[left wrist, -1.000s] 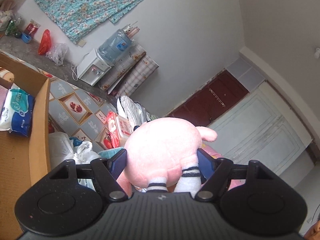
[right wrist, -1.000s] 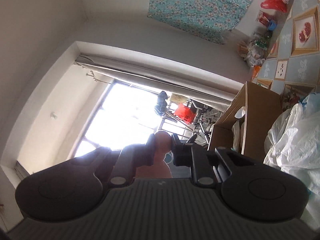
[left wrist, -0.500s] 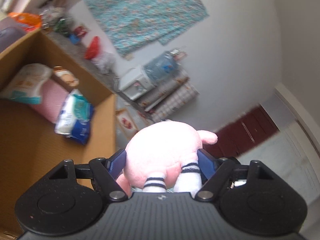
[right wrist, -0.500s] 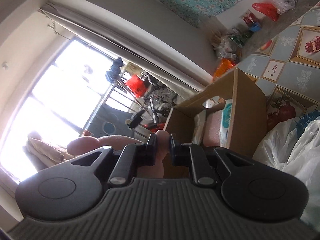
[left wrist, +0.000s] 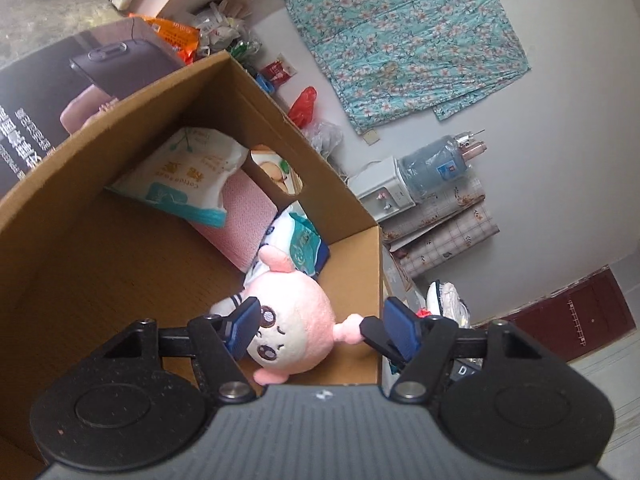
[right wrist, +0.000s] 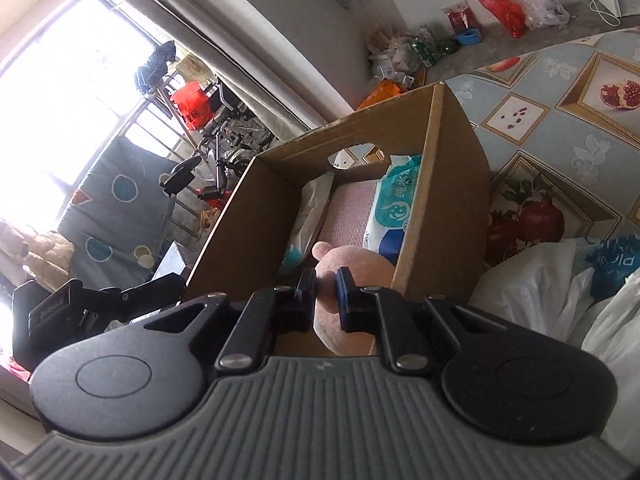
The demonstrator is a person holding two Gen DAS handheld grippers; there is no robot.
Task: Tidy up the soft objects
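Note:
A pink plush doll [left wrist: 294,326] with a striped collar lies face up inside the open cardboard box [left wrist: 360,268], near its front right corner. My left gripper [left wrist: 324,330] is open just above it, jaws spread wide either side of its head. My right gripper [right wrist: 326,290] is shut on a pink plush piece [right wrist: 344,264] at the box's near rim [right wrist: 420,208]; I cannot tell if it is the same doll. The box also holds a white tissue pack [left wrist: 184,176], a pink roll [left wrist: 240,216] and a blue-white wipes pack [left wrist: 300,240].
The box sits on a patterned fruit-print cloth [right wrist: 560,120]. White plastic bags [right wrist: 540,280] lie right of the box. A water dispenser [left wrist: 400,188], a floral curtain [left wrist: 400,40] and floor clutter [right wrist: 420,48] stand farther off. The other gripper's body [right wrist: 80,304] shows left of the box.
My left gripper swung over the box, opened and let go of the pink doll, which now lies inside. My right gripper moved down to the box rim, still shut.

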